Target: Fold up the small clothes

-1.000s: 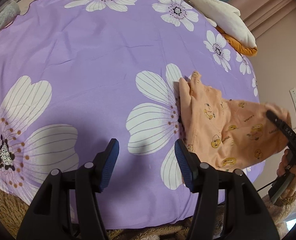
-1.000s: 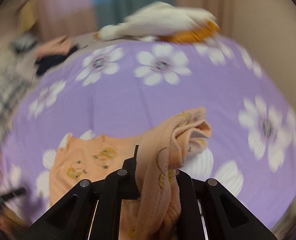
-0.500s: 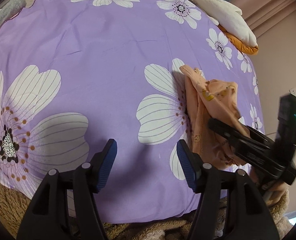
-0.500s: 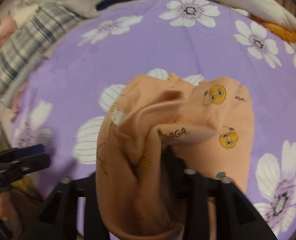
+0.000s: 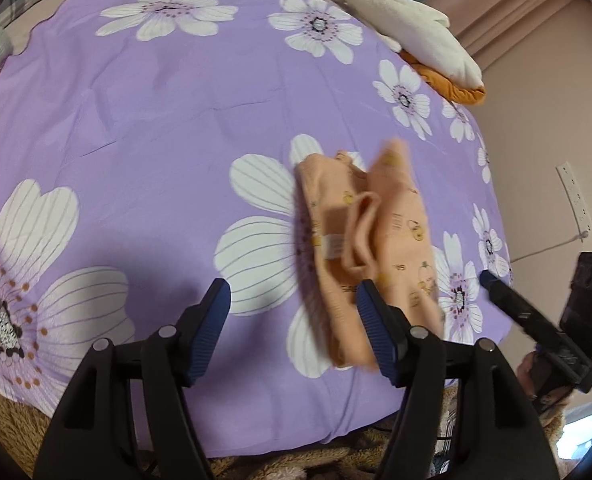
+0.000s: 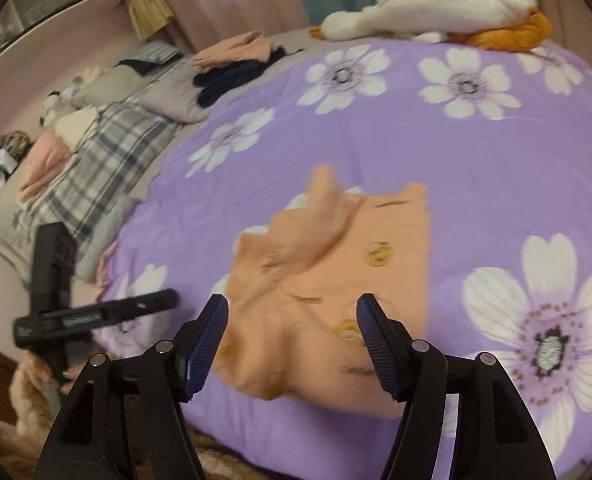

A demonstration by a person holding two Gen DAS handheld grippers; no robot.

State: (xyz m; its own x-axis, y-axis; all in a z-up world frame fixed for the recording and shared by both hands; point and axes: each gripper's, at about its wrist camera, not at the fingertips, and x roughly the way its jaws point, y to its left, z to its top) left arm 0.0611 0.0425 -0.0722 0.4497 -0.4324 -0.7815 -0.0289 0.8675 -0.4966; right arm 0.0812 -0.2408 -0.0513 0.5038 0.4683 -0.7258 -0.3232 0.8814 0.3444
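Note:
A small orange garment (image 5: 392,232) with yellow cartoon prints lies crumpled and partly folded on the purple flowered bedspread (image 5: 155,120). In the right wrist view the garment (image 6: 336,264) is blurred and lies just beyond my right gripper (image 6: 292,304). Its jaws are opening, and the pads touch nothing. From the left wrist view, the right gripper (image 5: 492,280) stands apart to the right of the garment. My left gripper (image 5: 291,292) hovers at the garment's near left edge with its jaws opening and only bedspread between them. The right wrist view shows the left gripper (image 6: 135,306) at the left.
A white and orange plush toy (image 5: 416,36) lies at the bed's far edge. A plaid blanket (image 6: 107,160) and piles of other clothes (image 6: 235,60) lie to the left. A wall with a socket strip (image 5: 576,200) borders the right side. Brown fuzzy fabric (image 5: 296,464) covers the near edge.
My right gripper carried part of the orange garment over to the left, let go of it and drew back to the right. The garment now lies on the bed. My left gripper barely moved.

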